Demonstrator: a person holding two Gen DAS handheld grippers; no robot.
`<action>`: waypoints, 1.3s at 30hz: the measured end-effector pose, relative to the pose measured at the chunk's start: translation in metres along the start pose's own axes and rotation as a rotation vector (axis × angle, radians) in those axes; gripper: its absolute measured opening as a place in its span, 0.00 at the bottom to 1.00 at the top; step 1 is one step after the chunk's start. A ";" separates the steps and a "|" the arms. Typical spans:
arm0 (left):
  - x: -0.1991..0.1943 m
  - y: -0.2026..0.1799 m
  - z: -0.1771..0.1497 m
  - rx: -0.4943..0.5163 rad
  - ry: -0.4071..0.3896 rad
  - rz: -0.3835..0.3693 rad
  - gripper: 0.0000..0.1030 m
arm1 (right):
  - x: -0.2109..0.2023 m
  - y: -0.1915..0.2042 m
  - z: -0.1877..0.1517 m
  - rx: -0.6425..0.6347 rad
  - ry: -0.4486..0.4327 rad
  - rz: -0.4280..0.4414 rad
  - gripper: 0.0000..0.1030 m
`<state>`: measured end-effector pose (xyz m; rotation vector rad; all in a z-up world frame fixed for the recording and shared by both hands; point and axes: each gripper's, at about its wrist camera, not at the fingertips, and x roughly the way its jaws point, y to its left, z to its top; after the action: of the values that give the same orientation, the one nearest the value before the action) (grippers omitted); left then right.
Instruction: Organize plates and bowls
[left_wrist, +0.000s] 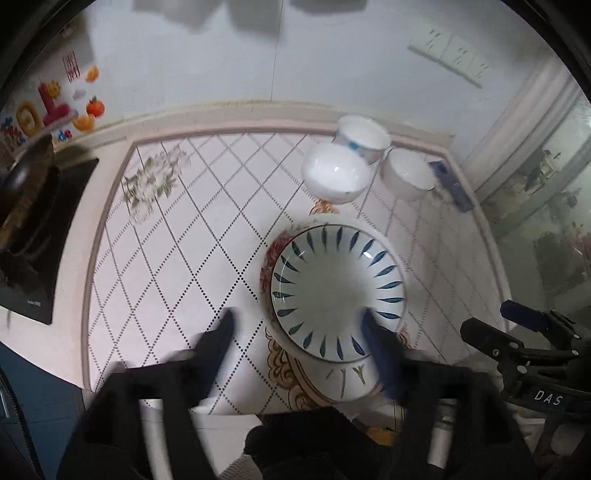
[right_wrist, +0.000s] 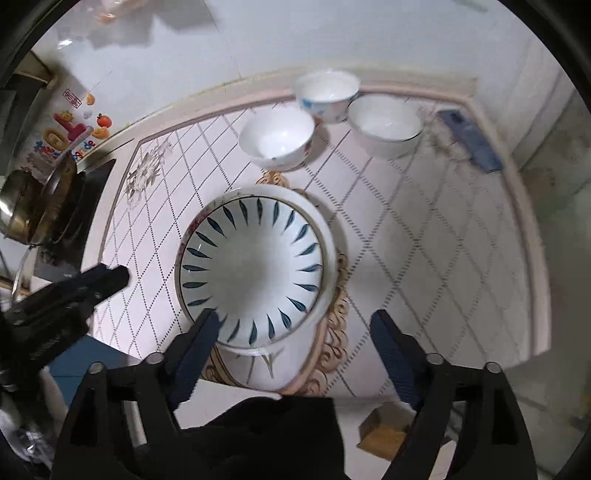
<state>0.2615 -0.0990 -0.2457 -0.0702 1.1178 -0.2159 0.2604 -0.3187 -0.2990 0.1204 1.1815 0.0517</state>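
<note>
Two grippers, left gripper and right gripper, jaws wide open and empty, white blue-leaf-patterned ceramic bowl below them, three small white bowls beyond.

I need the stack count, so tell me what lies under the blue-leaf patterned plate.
The blue-leaf patterned plate rests on a larger white dish with a red floral rim, of which only the edge shows. Anything beneath that dish is covered.

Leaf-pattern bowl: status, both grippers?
Left gripper open, right gripper open, nothing held. Leaf-pattern bowl nested in larger dish. Three small bowls behind, clear.
</note>
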 end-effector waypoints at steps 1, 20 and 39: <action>-0.011 0.000 -0.003 0.004 -0.022 -0.007 0.81 | -0.010 0.002 -0.005 0.003 -0.016 -0.003 0.86; -0.102 -0.004 -0.048 0.033 -0.149 -0.018 0.95 | -0.135 0.032 -0.075 0.018 -0.198 0.011 0.92; 0.085 -0.016 0.120 -0.101 0.003 0.014 0.94 | 0.013 -0.065 0.104 0.149 -0.105 0.384 0.91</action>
<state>0.4030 -0.1387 -0.2658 -0.1523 1.1319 -0.1469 0.3600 -0.3890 -0.2796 0.4750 1.0435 0.2921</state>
